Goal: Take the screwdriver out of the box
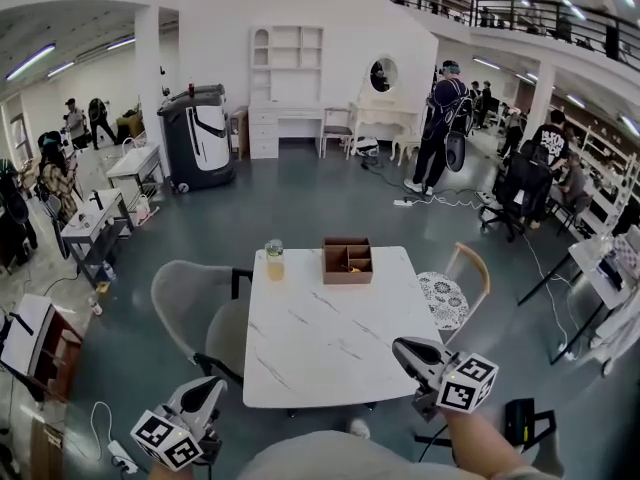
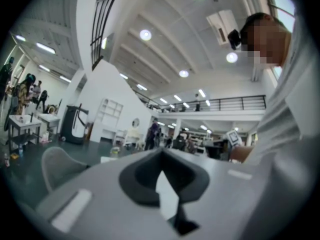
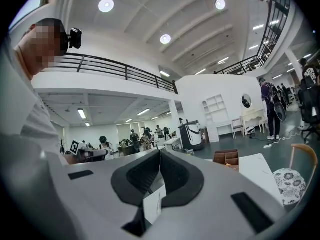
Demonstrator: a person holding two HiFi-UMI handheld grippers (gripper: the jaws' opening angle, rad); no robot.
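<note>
Lying in one compartment of the shallow brown cardboard box (image 1: 347, 260) with inner dividers is a small yellowish item that I take to be the screwdriver (image 1: 352, 265); it is too small to make out for certain. The box sits at the far edge of the white marble-patterned square table (image 1: 330, 343), with a glass jar of yellowish contents (image 1: 274, 260) just to its left.

Both tools are at the near side, well apart from the box. The grey right gripper (image 1: 402, 347) hangs over the near right corner of the table. The grey left gripper (image 1: 210, 386) is off the table's near left corner. Each has its jaws pressed together on nothing.

The task looks to be in its approach stage, with nothing grasped yet. The next move calls for carrying one gripper, probably the right, across the table. Its jaws would then have to part and tip down into the compartment to close on the tool.
</note>
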